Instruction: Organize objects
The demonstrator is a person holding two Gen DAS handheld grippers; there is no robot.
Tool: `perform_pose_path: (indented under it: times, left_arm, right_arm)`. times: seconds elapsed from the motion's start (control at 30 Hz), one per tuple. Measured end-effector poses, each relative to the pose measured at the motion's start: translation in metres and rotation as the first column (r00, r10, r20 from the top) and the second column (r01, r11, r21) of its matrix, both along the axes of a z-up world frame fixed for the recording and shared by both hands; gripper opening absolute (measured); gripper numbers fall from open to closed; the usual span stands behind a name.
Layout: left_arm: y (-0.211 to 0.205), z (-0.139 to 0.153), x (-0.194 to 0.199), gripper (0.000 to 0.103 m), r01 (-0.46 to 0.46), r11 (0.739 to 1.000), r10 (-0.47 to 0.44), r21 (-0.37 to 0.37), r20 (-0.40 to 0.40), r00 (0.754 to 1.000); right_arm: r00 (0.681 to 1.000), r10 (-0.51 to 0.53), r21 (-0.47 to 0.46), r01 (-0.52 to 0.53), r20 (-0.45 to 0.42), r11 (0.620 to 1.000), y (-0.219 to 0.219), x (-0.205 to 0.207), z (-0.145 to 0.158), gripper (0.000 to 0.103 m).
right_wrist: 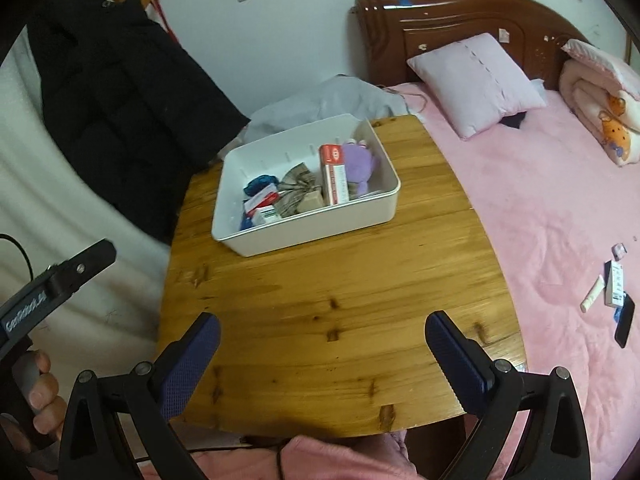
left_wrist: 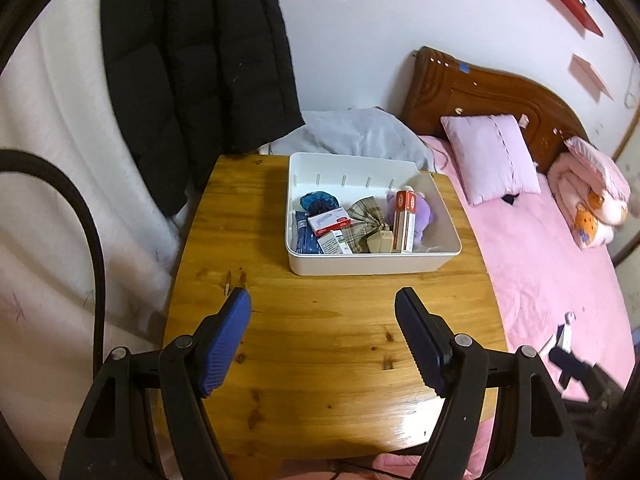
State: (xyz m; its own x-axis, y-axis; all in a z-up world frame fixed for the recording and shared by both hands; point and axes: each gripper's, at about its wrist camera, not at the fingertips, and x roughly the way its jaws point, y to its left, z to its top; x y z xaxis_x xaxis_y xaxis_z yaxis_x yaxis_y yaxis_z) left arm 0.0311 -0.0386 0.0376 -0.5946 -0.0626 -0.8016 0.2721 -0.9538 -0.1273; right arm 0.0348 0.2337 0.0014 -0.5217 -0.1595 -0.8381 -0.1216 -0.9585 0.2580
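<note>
Objects for organizing sit mostly inside a white bin (left_wrist: 374, 258), which rests on the far half of a wooden table (left_wrist: 320, 340), just above the middle of the left wrist view. Largest in the scene is a pink bed (right_wrist: 540, 208) filling the right side of both views, with a black coat (left_wrist: 192, 80) hanging at upper left. Inside the bin, packed close together, are a red and white carton (left_wrist: 405, 222) standing on end, a purple plush toy (left_wrist: 423, 216) behind it, a plaid fabric bow (left_wrist: 366, 220), a small red and white box (left_wrist: 329, 221) and a blue item (left_wrist: 318, 201) in the back corner. A few small things lie on the bed at the right edge of the right wrist view, among them a white tube (right_wrist: 593, 293), a narrow white box (right_wrist: 615, 283) and a dark phone (right_wrist: 625, 320). Both tools hover over bare tabletop at the bottom of their views, tilted steeply downward. The left gripper (left_wrist: 323, 304) has its jaws spread wide with nothing between them, and the right gripper (right_wrist: 322, 330) is likewise spread and empty. A hand (right_wrist: 42, 396) at lower left of the right wrist view grasps the other tool's handle. The likely risk is a crowded bin: reaching in with wide jaws could tip the upright carton or drag a neighbouring item along.
</note>
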Motion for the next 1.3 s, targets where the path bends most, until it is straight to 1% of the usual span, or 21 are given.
perform_pose_path:
  times: [0.1,0.17,0.23,0.33,0.43,0.5,0.53,0.6,0.67,0.7,0.73,0.9,1.07,1.3]
  left_arm:
    - [0.006,0.001,0.007,0.078,-0.032,0.999,0.032,-0.001,0.009,0.999]
    - [0.011,0.0,0.012,0.078,-0.044,0.999,0.045,-0.024,0.012,0.999]
    - [0.014,-0.002,0.014,0.078,-0.057,0.997,0.058,-0.045,0.023,0.998]
    - [0.02,-0.009,0.017,0.078,-0.075,0.992,0.082,-0.106,0.06,0.995]
    - [0.022,-0.013,0.02,0.078,-0.092,0.987,0.104,-0.134,0.089,0.991]
    - [0.021,-0.012,0.022,0.079,-0.106,0.984,0.119,-0.142,0.084,0.989]
    - [0.02,-0.011,0.022,0.083,-0.114,0.983,0.126,-0.144,0.079,0.989]
    - [0.021,-0.011,0.022,0.085,-0.111,0.983,0.122,-0.144,0.07,0.99]
    - [0.025,-0.008,0.022,0.088,-0.075,0.988,0.081,-0.132,0.045,0.996]
    - [0.027,-0.007,0.022,0.093,-0.064,0.988,0.069,-0.138,0.039,0.997]
    - [0.03,-0.005,0.022,0.096,-0.052,0.987,0.057,-0.153,0.029,0.998]
    - [0.033,0.002,0.021,0.097,-0.049,0.981,0.048,-0.19,-0.011,0.999]
    - [0.029,0.004,0.017,0.097,-0.057,0.979,0.052,-0.197,-0.03,0.998]
    - [0.029,0.003,0.012,0.098,-0.055,0.978,0.05,-0.202,-0.026,0.998]
  right_arm:
    - [1.0,0.014,0.006,-0.014,-0.012,1.0,-0.001,0.002,0.002,0.103]
    - [1.0,0.004,0.017,-0.003,-0.03,1.0,0.002,0.002,0.004,0.103]
    - [0.999,0.005,0.007,-0.005,-0.043,1.0,0.003,0.002,0.004,0.103]
    - [0.999,0.02,0.005,-0.019,-0.048,1.0,0.0,-0.001,0.002,0.103]
    - [0.997,0.044,0.033,-0.042,-0.061,0.999,-0.006,-0.002,0.005,0.103]
    - [0.995,0.07,0.061,-0.065,-0.07,0.996,-0.012,-0.001,0.008,0.103]
    - [0.995,0.075,0.072,-0.07,-0.071,0.995,-0.013,-0.001,0.008,0.103]
    - [0.994,0.082,0.086,-0.075,-0.073,0.993,-0.015,-0.001,0.008,0.103]
    - [0.994,0.071,0.086,-0.064,-0.085,0.994,-0.013,0.0,0.01,0.103]
    - [0.994,0.063,0.085,-0.056,-0.09,0.995,-0.012,0.0,0.01,0.103]
    - [0.994,0.055,0.085,-0.047,-0.095,0.995,-0.011,0.0,0.011,0.103]
    - [0.993,0.038,0.087,-0.029,-0.108,0.996,-0.009,-0.004,0.01,0.103]
    - [0.994,0.024,0.083,-0.015,-0.107,0.996,-0.007,-0.01,0.009,0.103]
    - [0.996,-0.002,0.069,0.008,-0.087,0.998,-0.001,-0.013,0.005,0.103]
